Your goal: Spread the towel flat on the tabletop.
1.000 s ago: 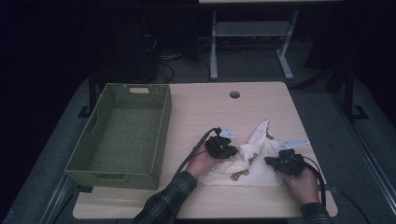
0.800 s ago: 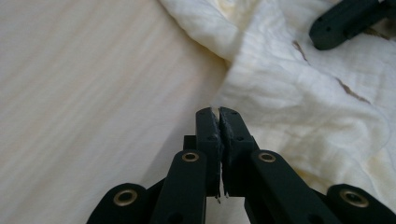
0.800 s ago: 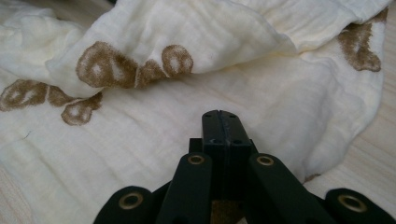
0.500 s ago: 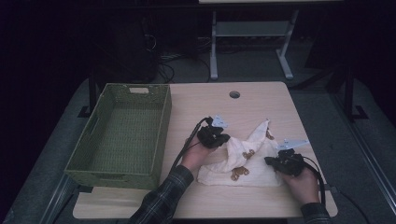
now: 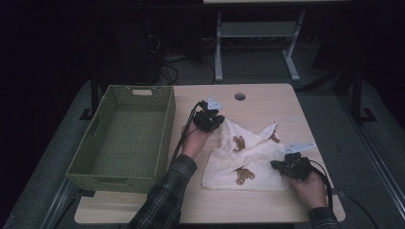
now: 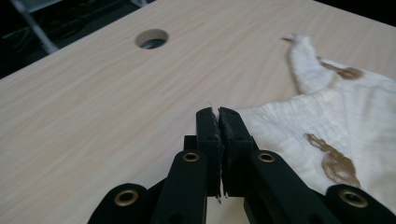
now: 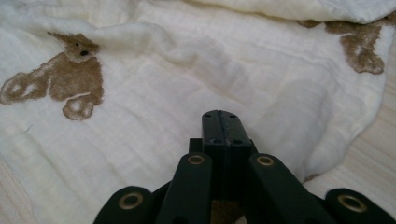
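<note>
A cream cloth (image 5: 248, 160) printed with brown bears lies rumpled on the wooden table (image 5: 267, 100). My left gripper (image 5: 219, 121) holds the cloth's far left corner a little above the table. In the left gripper view the left gripper (image 6: 218, 114) has its jaws pressed together on a thin edge of the cloth (image 6: 327, 121). My right gripper (image 5: 275, 165) sits at the cloth's near right edge. In the right gripper view the right gripper (image 7: 219, 114) is shut and low over the cloth (image 7: 163, 93), with no fabric visible between the jaws.
A green woven basket (image 5: 88, 143) stands with nothing in it on the table's left side, close to my left forearm. A round cable hole (image 5: 239, 97) sits near the far edge. Bare tabletop lies beyond the cloth and along the front edge.
My left gripper has risen and moved toward the far side of the table, drawing the cloth corner with it and stretching the cloth out. The right gripper has stayed put.
</note>
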### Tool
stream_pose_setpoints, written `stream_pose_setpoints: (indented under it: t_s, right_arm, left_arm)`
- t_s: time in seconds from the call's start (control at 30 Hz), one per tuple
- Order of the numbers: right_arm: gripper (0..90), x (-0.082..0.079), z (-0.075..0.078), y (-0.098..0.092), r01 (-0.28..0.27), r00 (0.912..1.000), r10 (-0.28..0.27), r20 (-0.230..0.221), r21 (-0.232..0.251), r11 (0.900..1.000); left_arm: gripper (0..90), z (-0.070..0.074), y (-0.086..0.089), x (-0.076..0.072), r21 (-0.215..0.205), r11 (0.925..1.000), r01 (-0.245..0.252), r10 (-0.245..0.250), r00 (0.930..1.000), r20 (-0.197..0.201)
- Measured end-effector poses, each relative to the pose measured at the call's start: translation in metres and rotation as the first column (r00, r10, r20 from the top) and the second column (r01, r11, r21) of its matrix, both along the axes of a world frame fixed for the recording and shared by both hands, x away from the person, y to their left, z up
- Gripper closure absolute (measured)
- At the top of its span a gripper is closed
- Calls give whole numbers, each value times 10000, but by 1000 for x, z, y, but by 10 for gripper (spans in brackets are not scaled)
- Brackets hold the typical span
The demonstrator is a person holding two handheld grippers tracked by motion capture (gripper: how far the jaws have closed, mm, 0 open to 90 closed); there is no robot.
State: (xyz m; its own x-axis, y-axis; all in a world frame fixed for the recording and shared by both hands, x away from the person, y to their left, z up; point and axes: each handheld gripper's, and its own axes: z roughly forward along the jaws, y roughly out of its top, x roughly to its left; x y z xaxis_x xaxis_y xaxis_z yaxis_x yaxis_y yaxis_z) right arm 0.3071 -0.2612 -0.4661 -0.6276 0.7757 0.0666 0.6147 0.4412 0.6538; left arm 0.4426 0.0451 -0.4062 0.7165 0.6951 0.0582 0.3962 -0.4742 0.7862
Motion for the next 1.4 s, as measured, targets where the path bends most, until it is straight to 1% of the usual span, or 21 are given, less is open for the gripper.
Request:
stream_pose_setpoints:
  t_s: [0.1, 0.17, 0.3, 0.33, 0.43, 0.5, 0.53, 0.6, 0.63, 0.67, 0.77, 0.8, 0.9, 0.97, 1.0, 1.03, 1.07, 1.2, 1.27, 1.37, 1.4]
  right_arm:
    - [899, 0, 0, 1, -13, 10000, 13, 23, -37, 10000]
    - [899, 0, 0, 1, -3, 10000, 3, 17, -60, 10000]
    - [899, 0, 0, 1, -43, 10000, 44, 25, -81, 10000]
    - [899, 0, 0, 0, -61, 10000, 61, 23, -59, 10000]
    - [899, 0, 0, 0, -70, 10000, 70, 34, -68, 10000]
    - [899, 0, 0, 0, -74, 10000, 75, 42, -73, 9999]
    - [899, 0, 0, 0, -68, 10000, 69, 36, -65, 10000]
    - [899, 0, 0, 0, -75, 10000, 76, 49, -81, 9999]
    - [898, 0, 0, 1, -46, 10000, 46, 30, -78, 10000]
    - [898, 0, 0, 1, -47, 10000, 47, 18, -81, 10000]
    - [896, -1, 2, 0, -82, 10000, 82, 13, 13, 10000]
    - [896, -1, 3, -1, -99, 9999, 99, 125, 23, 9999]
    - [895, -5, 9, -5, -20, 9995, 15, 311, 175, 9998]
    - [892, -8, 12, -9, 66, 9991, -76, 424, 241, 9997]
    - [880, -10, 13, -11, 162, 9990, -175, 399, 331, 9993]
    - [873, -11, 14, -13, 135, 9987, -151, 487, 340, 9993]
    - [869, -14, 16, -15, 226, 9987, -245, 448, 417, 9989]
    - [845, -27, 18, -20, 168, 9989, -185, 422, 401, 9991]
    - [834, -34, 19, -23, 160, 9988, -178, 457, 390, 9991]
    - [820, -43, 18, -28, 174, 9988, -189, 458, 332, 9993]
    - [813, -46, 17, -30, 289, 9990, -299, 327, 325, 9991]
  left_arm:
    - [876, -2, 4, 11, 30, 9992, -405, 405, 9992, -52]
    - [877, -4, 8, 19, 306, 9978, -580, 583, 9983, -88]
    - [877, -7, 16, 31, 620, 9923, -1075, 1088, 9939, -187]
    - [877, -8, 18, 33, 534, 9903, -1283, 1298, 9912, -251]
    - [877, -12, 26, 38, 965, 9808, -1694, 1733, 9843, -330]
    - [876, -15, 30, 40, 1199, 9713, -2055, 2113, 9767, -379]
    - [875, -16, 31, 40, 1253, 9701, -2079, 2150, 9756, -456]
    - [850, -18, 32, 40, 1153, 9706, -2113, 2197, 9734, -656]
    - [788, -18, 31, 38, 1127, 9713, -2094, 2174, 9740, -637]
    - [776, -18, 30, 36, 1122, 9740, -1970, 2051, 9765, -665]
    - [751, -17, 25, 26, 925, 9831, -1582, 1660, 9825, -845]
    - [752, -17, 23, 21, 904, 9856, -1429, 1510, 9845, -892]
    - [753, -17, 18, 2, 658, 9914, -1131, 1193, 9879, -992]
    - [753, -16, 16, -12, 581, 9936, -964, 1019, 9897, -1006]
    - [753, -16, 16, -19, 499, 9955, -802, 850, 9911, -1025]
    - [752, -15, 16, -25, 570, 9960, -681, 735, 9925, -981]
    - [752, -13, 17, -32, 560, 9966, -599, 650, 9933, -955]
    - [752, -11, 20, -59, 274, 9994, -216, 244, 9938, -1088]
    - [752, -15, 23, -73, 353, 9994, -51, 90, 9936, -1127]
    - [751, -23, 29, -90, 377, 9991, 169, -118, 9912, -1316]
    - [744, -25, 31, -95, 462, 9986, 249, -185, 9907, -1345]
